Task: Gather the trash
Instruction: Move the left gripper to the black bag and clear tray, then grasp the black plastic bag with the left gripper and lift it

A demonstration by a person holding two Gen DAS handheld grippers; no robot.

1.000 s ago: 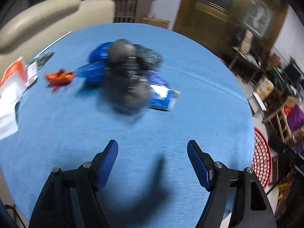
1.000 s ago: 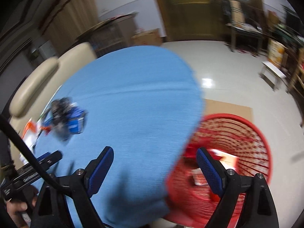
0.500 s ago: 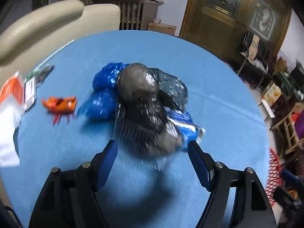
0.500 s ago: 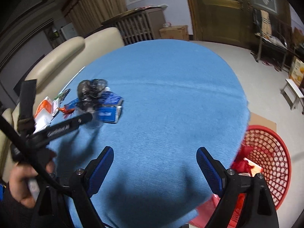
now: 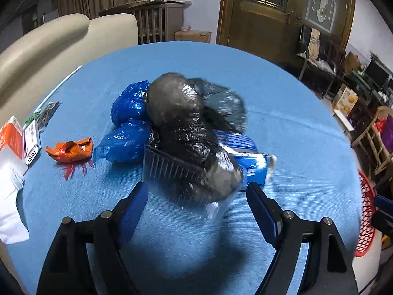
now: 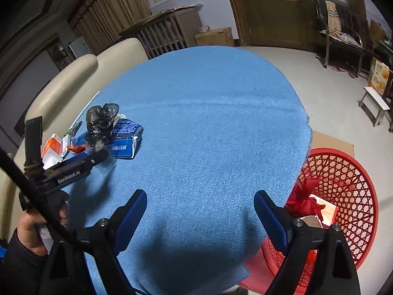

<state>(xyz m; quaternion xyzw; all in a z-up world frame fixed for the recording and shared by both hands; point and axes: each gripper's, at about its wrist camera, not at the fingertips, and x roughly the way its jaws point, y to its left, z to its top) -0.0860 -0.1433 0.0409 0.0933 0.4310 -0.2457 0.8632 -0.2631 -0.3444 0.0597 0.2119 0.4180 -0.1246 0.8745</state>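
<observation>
Presently, item by item, working outward from the grasping parts.

Left hand-held gripper (image 5: 197, 195): jaws opening, straddling the near end of a black plastic-wrapped bundle (image 5: 186, 132) sitting in a ribbed clear tray (image 5: 169, 172); pads are not pressing on it, so it is counting as released, likely readying for a pick.

Right hand-held gripper (image 6: 200, 211): jaws standing wide, nothing between them, hovering over bare blue counter (image 6: 208, 123) near its edge.

Trash lying on the counter, still to be collected:
- blue plastic bags (image 5: 127, 125), touching the bundle on its left;
- grey-black bag (image 5: 221, 98), behind the bundle;
- blue printed packet (image 5: 248, 157), partly under the bundle on its right;
- orange wrapper (image 5: 71, 150), near the bags, apart from them;
- papers and a carton (image 5: 14, 142) at the counter's left edge; whether these are trash is not certain.

Red basket (image 6: 343, 172): standing on the floor beside the counter, already holding a red bag (image 6: 304, 196) and a small carton (image 6: 326, 211).

Progress, as a judgement: some pieces are binned; most of the pile is remaining.
</observation>
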